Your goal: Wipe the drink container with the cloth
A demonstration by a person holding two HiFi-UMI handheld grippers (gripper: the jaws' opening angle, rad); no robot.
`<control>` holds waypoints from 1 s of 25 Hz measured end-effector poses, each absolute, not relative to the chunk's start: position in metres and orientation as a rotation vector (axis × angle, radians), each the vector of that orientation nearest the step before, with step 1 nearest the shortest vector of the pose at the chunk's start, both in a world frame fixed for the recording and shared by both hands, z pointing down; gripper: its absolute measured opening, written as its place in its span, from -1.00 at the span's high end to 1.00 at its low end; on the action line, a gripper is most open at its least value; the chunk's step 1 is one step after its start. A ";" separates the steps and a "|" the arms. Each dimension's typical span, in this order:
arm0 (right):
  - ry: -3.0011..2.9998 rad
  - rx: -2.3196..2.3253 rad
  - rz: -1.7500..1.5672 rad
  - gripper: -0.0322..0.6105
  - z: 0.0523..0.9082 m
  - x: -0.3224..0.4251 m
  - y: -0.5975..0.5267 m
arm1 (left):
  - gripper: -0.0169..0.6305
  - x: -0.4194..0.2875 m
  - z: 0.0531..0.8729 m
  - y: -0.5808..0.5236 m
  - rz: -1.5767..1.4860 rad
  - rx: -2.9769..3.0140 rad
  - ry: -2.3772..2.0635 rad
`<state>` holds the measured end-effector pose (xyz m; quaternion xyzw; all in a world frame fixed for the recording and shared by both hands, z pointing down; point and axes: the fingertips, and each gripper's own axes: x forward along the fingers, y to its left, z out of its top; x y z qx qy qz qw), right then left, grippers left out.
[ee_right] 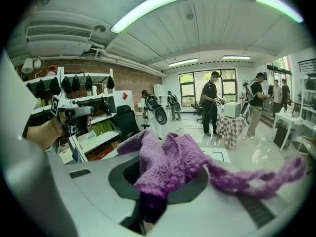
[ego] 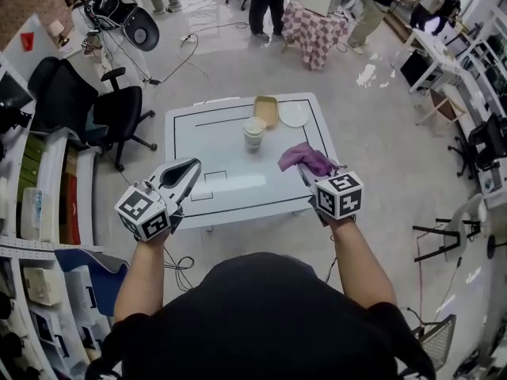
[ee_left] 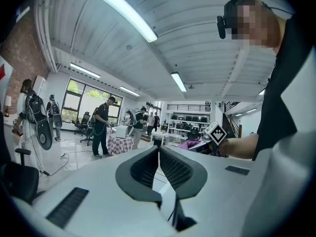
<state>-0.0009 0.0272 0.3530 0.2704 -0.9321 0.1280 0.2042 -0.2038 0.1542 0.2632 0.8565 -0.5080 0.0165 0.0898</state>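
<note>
**Clerk:** Workshop, pale glossy floor. White bench [ego: 206, 145] in the middle, people well beyond it at 12 o'clock. Item one?

**Checker:** Right claw [ego: 309, 174], clamped on a purple cloth [ee_right: 168, 162]. The cloth is knitted, and I judge it soft and light. A bunch stands up above the pads, and in the right gripper view a long tail trails toward 3 o'clock. It is held over the bench's 4 o'clock side.

**Clerk:** Item two?

**Checker:** Left claw [ee_left: 159, 150], tips together with nothing between them. It is held over the bench's 8 o'clock side.

**Clerk:** And the drink container?

**Checker:** Drink container [ego: 253, 133], a pale cup standing upright toward the bench's 12 o'clock end, well apart from both claws. A tan dish [ego: 266, 111] is just beside it at 1 o'clock, and a white plate [ego: 292, 115] is near it at 2 o'clock.

**Clerk:** Handling notes?

**Checker:** I judge it light, probably thin-walled and smooth, so easy to tip or dent.
- Steady it low on the body with the left claw, using a gentle squeeze.
- Wipe with the bunched part of the cloth.
- The loose tail could drag across the dish.

**Clerk:** Not ascertained?

**Checker:**
- The right pads are buried under the cloth, so the depth of the bite is unknown.
- The cup is too small to tell whether it is full or lidded, or what it is made of.
- I cannot pick the cup out in either gripper view.
</note>
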 end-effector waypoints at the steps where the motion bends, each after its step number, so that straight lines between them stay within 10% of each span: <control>1: -2.600 0.756 0.361 0.66 0.354 0.000 0.024 | 0.87 -0.203 0.264 0.151 0.052 2.547 -1.507; 25: -2.593 0.542 0.436 0.66 0.408 -0.034 -0.160 | 0.87 -0.208 0.279 -0.016 0.113 2.404 -1.666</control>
